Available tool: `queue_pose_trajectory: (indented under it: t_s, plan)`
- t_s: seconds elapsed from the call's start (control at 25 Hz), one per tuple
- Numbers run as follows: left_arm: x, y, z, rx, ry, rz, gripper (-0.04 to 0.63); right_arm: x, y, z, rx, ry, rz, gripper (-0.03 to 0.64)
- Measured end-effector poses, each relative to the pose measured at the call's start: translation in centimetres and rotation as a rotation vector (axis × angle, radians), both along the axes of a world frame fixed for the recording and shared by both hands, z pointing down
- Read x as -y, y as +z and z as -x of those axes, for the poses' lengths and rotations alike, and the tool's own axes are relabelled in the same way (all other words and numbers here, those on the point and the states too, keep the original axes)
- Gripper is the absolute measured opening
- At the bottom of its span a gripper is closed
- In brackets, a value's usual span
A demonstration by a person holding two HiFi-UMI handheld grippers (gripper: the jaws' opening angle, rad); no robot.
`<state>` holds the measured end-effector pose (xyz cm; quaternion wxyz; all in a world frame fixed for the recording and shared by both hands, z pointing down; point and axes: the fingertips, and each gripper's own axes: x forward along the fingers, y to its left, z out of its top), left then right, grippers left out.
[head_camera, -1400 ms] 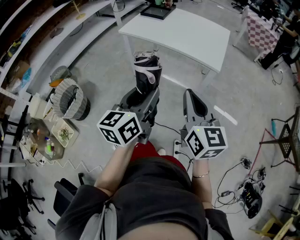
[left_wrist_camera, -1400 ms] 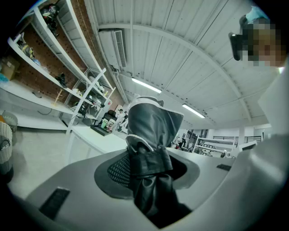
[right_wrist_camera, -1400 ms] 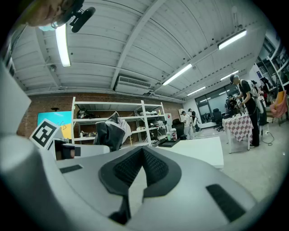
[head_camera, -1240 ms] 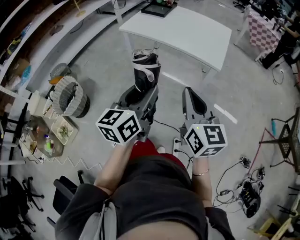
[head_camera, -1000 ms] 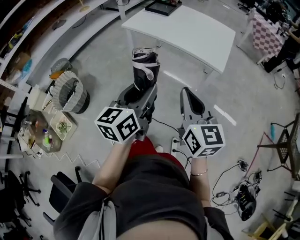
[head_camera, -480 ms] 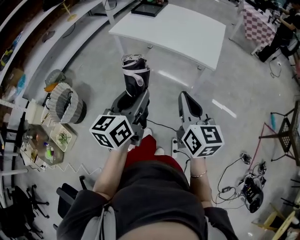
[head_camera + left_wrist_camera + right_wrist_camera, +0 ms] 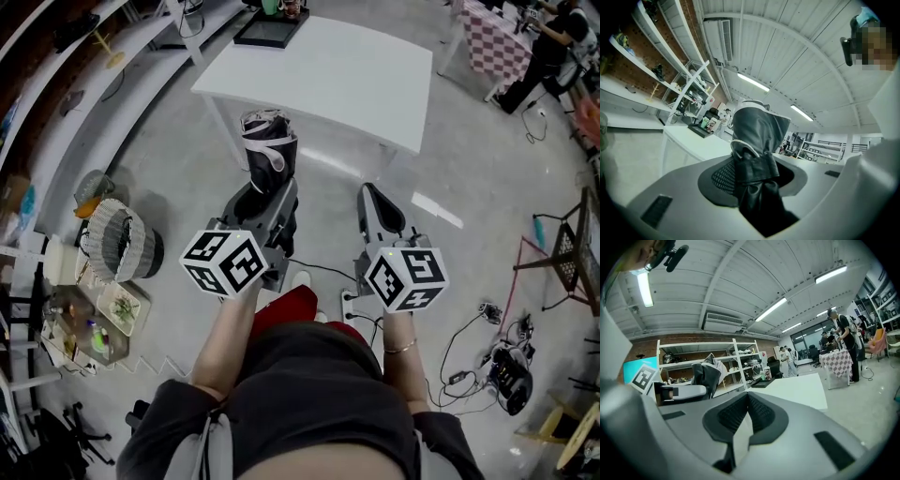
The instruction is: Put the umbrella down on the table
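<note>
Two grippers are nearing the table (image 7: 328,66), closer than a second ago: the left gripper (image 7: 270,195) is pinching the folded black umbrella (image 7: 269,150), held near the table's edge, while the right gripper (image 7: 372,193) is travelling alongside, jaws pressed together, empty

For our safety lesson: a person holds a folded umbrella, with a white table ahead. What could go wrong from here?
1. Only the left gripper clamps the umbrella, by one end. The shut right gripper gives no support, so it might tilt or slip.
2. A cable and power strip lie by the person's feet: a possible trip.
</note>
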<state>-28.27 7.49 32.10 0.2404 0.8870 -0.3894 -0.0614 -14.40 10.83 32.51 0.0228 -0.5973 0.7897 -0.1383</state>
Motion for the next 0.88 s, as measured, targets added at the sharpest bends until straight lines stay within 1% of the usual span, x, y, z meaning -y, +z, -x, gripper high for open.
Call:
queue_pose_trajectory:
  t_s: [0.28,0.44,0.6,0.88]
  plan:
    - [5.5,0.2,-2.1,-0.002,0.067,0.003,0.184,5.7,0.2,-0.8,0.010,0.031,0.016,0.018]
    - [8.1,0.5,-2.4,-0.002,0.091,0.012,0.184,8.0,0.4,-0.4,-0.003,0.043,0.032,0.018]
    - [10.1,0.7,-2.7,-0.008,0.109,0.022,0.184,9.6,0.6,-0.2,-0.016,0.057,0.046,0.018]
    - [11.9,0.8,-3.5,-0.018,0.151,0.023,0.184,10.7,1.1,-1.3,-0.013,0.118,0.066,0.018]
